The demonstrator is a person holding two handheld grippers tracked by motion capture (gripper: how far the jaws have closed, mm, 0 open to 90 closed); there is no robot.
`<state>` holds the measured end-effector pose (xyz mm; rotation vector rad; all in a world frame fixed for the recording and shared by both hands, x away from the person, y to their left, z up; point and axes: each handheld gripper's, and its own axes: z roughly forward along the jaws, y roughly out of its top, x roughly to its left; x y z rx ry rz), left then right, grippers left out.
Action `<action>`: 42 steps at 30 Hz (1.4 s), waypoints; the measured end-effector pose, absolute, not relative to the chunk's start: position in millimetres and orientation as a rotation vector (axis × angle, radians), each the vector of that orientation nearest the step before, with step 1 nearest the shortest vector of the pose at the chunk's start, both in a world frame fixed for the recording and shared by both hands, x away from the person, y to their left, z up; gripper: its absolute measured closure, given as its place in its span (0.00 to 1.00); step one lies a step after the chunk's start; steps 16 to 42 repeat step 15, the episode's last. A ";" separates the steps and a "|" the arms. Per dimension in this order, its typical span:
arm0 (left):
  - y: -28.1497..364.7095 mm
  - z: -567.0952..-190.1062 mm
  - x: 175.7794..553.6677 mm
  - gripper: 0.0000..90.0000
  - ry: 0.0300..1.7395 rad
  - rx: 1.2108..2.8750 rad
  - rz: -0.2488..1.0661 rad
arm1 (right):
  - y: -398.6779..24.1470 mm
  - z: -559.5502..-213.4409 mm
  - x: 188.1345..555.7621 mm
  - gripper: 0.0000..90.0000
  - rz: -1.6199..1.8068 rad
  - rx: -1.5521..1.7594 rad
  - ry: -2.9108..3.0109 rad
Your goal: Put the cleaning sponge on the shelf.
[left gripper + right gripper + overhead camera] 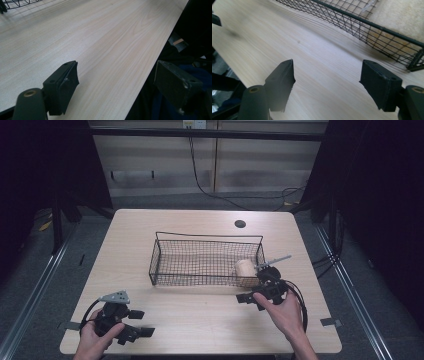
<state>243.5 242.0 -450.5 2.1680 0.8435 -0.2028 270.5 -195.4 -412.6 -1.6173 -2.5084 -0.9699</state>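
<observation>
Both grippers sit low at the near table [200, 320] edge: the left gripper [120, 87] has jaws wide apart, holding nothing. Right gripper [327, 87], likewise agape and empty, lies just beside the wire basket [165, 265], whose right end holds a pale roll [244, 268]; if that roll is the aim, I'd lift over the rim and descend squarely

the tabletop [200, 320] looks like pale wood-grain laminate, smooth with a soft sheen. the basket [205, 262] is thin black wire mesh on a thicker wire rim, and the pale object [245, 268] inside it looks rough and fibrous in the right gripper view. the left tool [115, 87] and right tool [327, 82] look like matt black plastic with scuffed pad edges.
</observation>
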 end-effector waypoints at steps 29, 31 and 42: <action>241.8 -450.2 244.0 0.21 0.842 2.172 -0.206 | -212.5 -438.1 242.0 0.29 -1.044 -1.693 -2.509; 241.8 -450.2 244.0 0.21 0.842 2.172 -0.206 | -212.5 -438.1 242.0 0.29 -1.044 -1.693 -2.509; 241.8 -450.2 244.0 0.21 0.842 2.172 -0.206 | -212.5 -438.1 242.0 0.29 -1.044 -1.693 -2.509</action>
